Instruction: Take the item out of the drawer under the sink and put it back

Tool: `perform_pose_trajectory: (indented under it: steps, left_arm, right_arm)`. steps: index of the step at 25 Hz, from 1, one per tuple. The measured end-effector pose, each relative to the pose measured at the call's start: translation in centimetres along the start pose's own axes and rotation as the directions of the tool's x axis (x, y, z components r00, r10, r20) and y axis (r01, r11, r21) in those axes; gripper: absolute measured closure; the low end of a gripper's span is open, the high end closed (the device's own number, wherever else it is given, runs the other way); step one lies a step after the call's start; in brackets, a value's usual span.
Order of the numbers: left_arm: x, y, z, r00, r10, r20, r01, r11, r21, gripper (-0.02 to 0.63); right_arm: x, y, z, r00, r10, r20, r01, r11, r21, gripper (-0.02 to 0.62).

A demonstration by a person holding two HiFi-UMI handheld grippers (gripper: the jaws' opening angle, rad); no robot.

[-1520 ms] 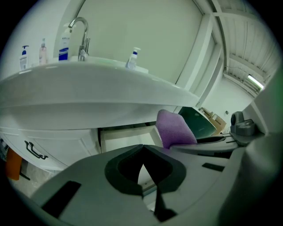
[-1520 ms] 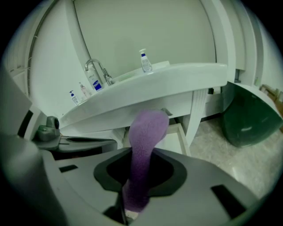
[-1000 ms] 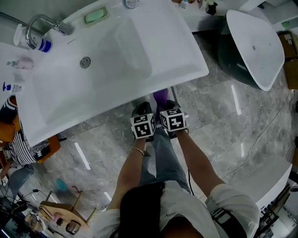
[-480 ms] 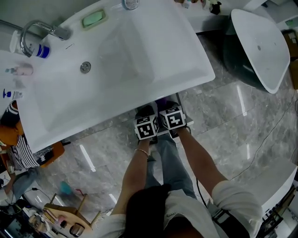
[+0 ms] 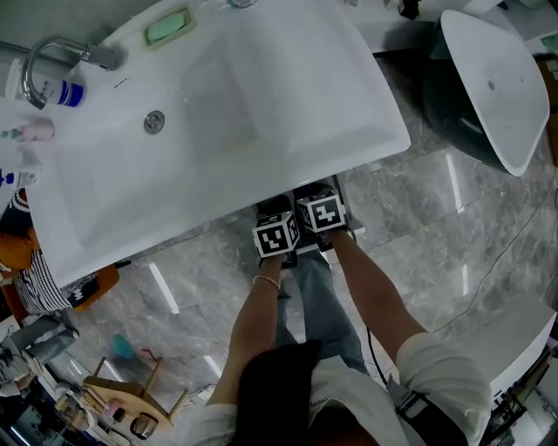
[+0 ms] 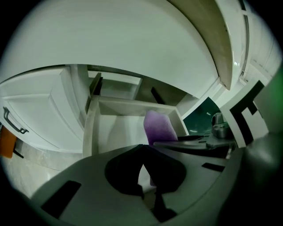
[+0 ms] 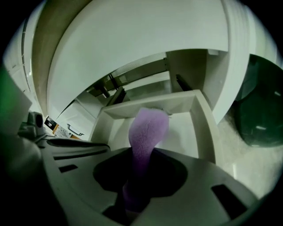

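A fuzzy purple cloth (image 7: 148, 128) hangs upright from my right gripper (image 7: 139, 187), which is shut on its lower end. The cloth's top stands over the open white drawer (image 7: 201, 119) under the sink (image 5: 218, 113). In the left gripper view the same cloth (image 6: 158, 128) shows just right of the drawer's middle, with the drawer's left wall (image 6: 90, 128) beside it. My left gripper (image 6: 142, 178) is shut with nothing in it, close to the left of the right one. In the head view both marker cubes (image 5: 296, 225) sit side by side at the sink's front rim, which hides the jaws and the cloth.
A tap (image 5: 52, 52), a green soap (image 5: 167, 26) and bottles stand on the sink's far side. A dark bin with a white lid (image 5: 488, 87) stands at the right. A cabinet door with a handle (image 6: 13, 121) is left of the drawer. Grey marble floor (image 5: 410, 235) lies below.
Both grippers have sunk and moved in under the sink's front rim. The purple cloth, seen above the cubes a second ago, is now hidden by the rim in the head view.
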State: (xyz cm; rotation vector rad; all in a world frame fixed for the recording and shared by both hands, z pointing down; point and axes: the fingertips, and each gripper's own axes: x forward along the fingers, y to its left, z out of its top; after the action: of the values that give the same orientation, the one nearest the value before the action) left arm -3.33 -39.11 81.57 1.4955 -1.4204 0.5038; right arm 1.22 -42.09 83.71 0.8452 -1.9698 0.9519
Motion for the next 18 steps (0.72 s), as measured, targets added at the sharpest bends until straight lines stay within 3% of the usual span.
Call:
perform_pose_trajectory:
  steps: [6, 11, 18]
  left_arm:
    - [0.3, 0.3, 0.1, 1.000, 0.005, 0.001, -0.005, 0.999, -0.037, 0.603]
    - [-0.1, 0.9, -0.3, 1.000, 0.008, -0.011, -0.009, 0.999, -0.040, 0.603]
    - [-1.6, 0.4, 0.2, 1.000, -0.005, -0.006, 0.005, 0.999, -0.034, 0.602]
  right_arm:
    - [0.8, 0.0, -0.2, 1.000, 0.019, -0.007, -0.019, 1.000, 0.019, 0.482]
    - [0.2, 0.0, 0.4, 1.000, 0.024, 0.019, -0.025, 0.999, 0.047, 0.399]
    - [-1.8, 0.3, 0.2, 0.999, 0.034, 0.028, -0.036, 0.996, 0.077, 0.331]
